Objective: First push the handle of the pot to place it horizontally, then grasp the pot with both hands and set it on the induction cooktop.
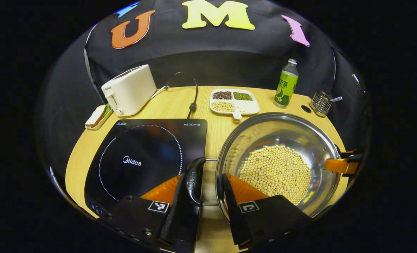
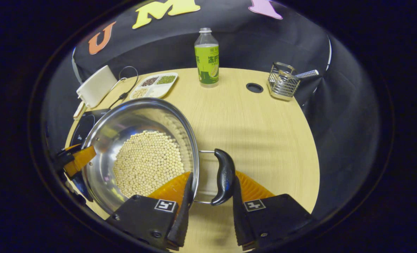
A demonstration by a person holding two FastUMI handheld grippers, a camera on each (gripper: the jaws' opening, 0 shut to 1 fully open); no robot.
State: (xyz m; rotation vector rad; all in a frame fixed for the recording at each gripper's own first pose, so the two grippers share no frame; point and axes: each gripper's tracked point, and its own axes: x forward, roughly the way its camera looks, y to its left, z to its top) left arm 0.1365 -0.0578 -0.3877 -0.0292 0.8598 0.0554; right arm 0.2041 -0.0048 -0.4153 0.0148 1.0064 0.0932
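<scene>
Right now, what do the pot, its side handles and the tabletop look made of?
Pot: polished metal, likely stainless steel; its wall mirrors the beans.
Side handles: glossy black, probably moulded plastic, on thin metal wire brackets.
Tabletop: pale wood or wood-look laminate; fine straight grain, matte.

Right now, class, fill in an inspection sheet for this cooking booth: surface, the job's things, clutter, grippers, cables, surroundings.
Surface: round wooden table, with a grommet hole.
Job's things: steel pot holding pale beans, off the induction cooktop; both black side handles lie horizontal.
Clutter: toaster, divided tray of grains, green bottle, wire holder.
Grippers: left gripper straddles the pot's left handle; right gripper straddles the right handle; fingers spread.
Cables: black cord behind the cooktop.
Surroundings: black cloth wall.
</scene>
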